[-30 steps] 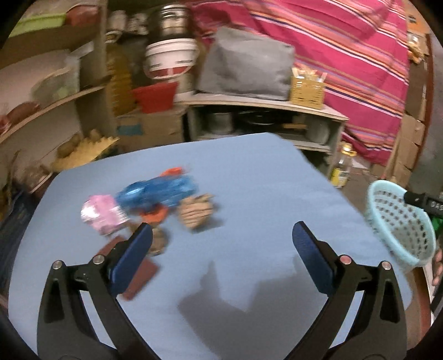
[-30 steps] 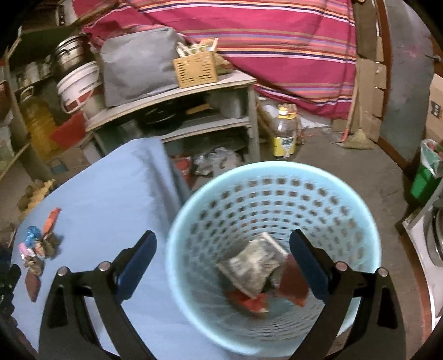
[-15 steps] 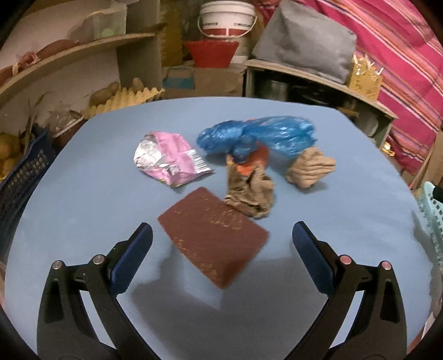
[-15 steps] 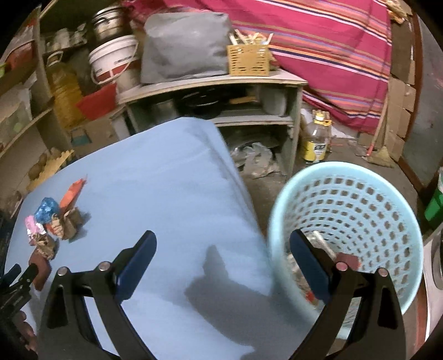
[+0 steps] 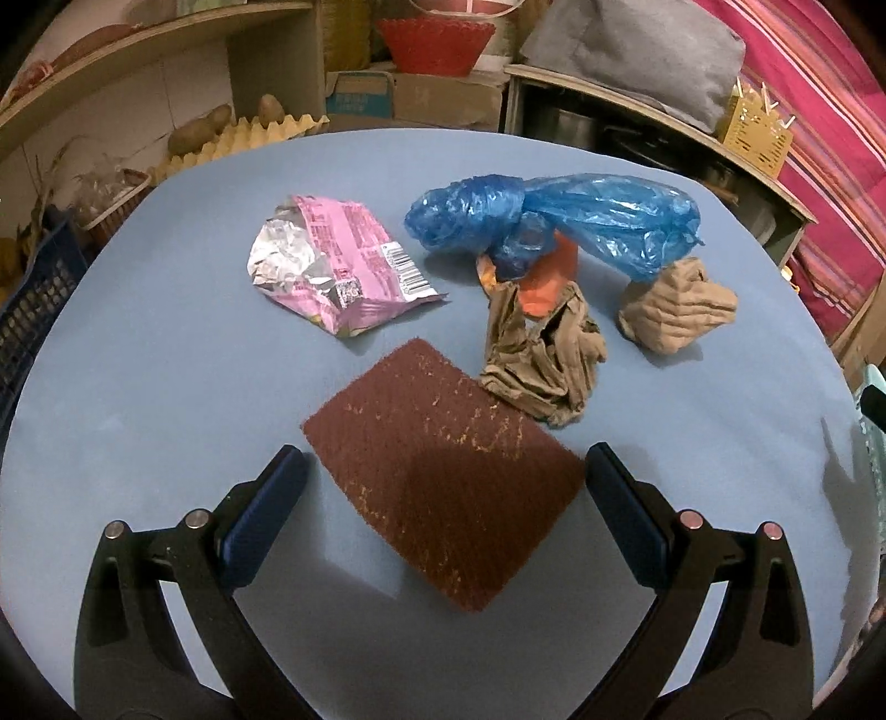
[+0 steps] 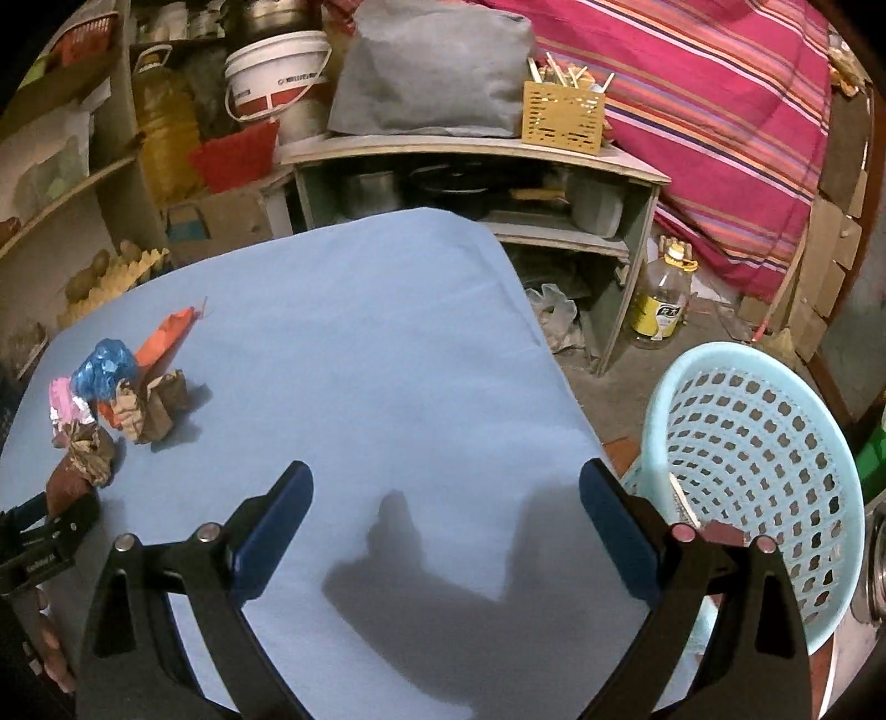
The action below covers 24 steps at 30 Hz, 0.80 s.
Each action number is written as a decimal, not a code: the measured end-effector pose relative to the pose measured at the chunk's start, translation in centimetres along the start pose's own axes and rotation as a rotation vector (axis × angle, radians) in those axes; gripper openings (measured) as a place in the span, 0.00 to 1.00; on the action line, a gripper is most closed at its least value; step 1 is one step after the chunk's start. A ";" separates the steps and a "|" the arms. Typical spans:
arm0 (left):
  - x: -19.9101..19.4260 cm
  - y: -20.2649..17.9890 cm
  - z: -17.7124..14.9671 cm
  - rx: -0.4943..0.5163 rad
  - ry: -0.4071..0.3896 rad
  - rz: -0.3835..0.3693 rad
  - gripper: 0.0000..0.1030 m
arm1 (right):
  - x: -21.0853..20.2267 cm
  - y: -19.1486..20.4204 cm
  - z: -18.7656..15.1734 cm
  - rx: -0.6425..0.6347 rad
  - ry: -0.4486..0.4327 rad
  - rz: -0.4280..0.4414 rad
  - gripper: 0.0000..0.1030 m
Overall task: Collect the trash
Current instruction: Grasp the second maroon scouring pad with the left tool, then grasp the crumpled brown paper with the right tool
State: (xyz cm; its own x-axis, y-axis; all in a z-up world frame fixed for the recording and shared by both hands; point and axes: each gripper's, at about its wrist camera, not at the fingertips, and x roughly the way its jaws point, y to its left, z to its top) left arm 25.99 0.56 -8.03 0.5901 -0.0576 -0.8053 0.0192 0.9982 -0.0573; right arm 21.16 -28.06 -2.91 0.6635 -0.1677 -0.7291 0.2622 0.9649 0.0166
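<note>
Since the earlier frame, left gripper (image 5: 443,498) had closed in on the brown scouring pad (image 5: 443,482) lying on the bench (image 5: 166,360), jaws wide and empty either side; right gripper (image 6: 443,509), also spread empty, had drawn back from the basket (image 6: 775,443).

Blue cloth-covered table (image 5: 138,387), bare over its right half in the right wrist view. Behind it a grey wooden shelf unit (image 6: 554,160) with pots inside; on top, a grey fabric bundle (image 6: 432,72) and, just right of it, a yellow perforated box (image 6: 562,113) holding sticks. Left of the bundle: white bucket (image 6: 274,72), red plastic basket (image 5: 437,41), yellow oil jug (image 6: 166,127). Cardboard box (image 5: 421,97) below the basket. Egg tray with potatoes (image 5: 232,133) at far left. Striped pink-red cloth (image 6: 709,111) hangs at right. Oil bottle with yellow label (image 6: 662,299) on the floor beside the shelf unit.
</note>
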 end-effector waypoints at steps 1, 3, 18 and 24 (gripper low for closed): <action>0.1 -0.1 0.0 0.008 0.003 0.006 0.94 | 0.1 0.1 0.0 -0.001 0.001 0.001 0.92; -0.1 -0.3 -0.2 0.021 -0.001 0.007 0.90 | 0.2 0.6 -0.1 -0.009 0.004 0.003 0.92; -4.0 2.1 0.2 0.072 -0.113 -0.013 0.87 | 0.1 7.8 -0.4 -0.108 -0.026 0.063 0.92; -6.3 3.7 1.2 0.086 -0.201 -0.009 0.87 | 0.6 11.9 -0.7 -0.184 -0.032 0.072 0.92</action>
State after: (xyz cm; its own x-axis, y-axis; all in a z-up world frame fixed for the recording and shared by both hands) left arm 23.29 4.66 -2.50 0.7388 -0.0699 -0.6703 0.0889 0.9960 -0.0059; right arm 24.25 -16.56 -3.64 0.6988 -0.1001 -0.7082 0.0827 0.9948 -0.0590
